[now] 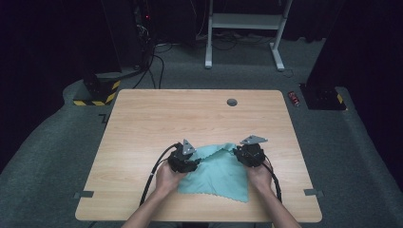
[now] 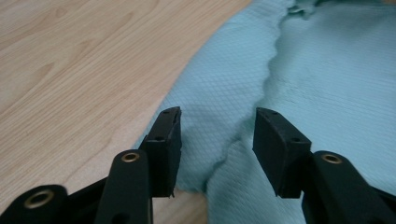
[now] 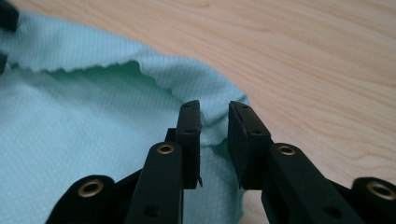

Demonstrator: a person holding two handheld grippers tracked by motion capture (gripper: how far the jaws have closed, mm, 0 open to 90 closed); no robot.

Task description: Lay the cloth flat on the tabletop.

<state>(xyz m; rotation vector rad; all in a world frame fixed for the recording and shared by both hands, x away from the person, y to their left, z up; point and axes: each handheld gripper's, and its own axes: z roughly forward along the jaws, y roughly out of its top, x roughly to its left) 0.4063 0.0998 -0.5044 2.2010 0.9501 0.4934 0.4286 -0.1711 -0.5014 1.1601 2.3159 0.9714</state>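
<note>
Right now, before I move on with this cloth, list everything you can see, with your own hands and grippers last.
cloth: one, light teal, near middle of the table, partly folded over on itself, scalloped edges
table: one, light wood, round grey cap near its far edge
tape tabs: two, grey, one at each side edge near the front
frame: one, white metal, on the grey carpet beyond the table
striped base: one, black and yellow, far left on the floor
small red thing: one, floor off the far right corner, too small to identify
left gripper: one, black, jaws apart over the cloth's left fold
right gripper: one, black, jaws narrowly apart at the cloth's right edge
hands: two, holding the grippers
</note>
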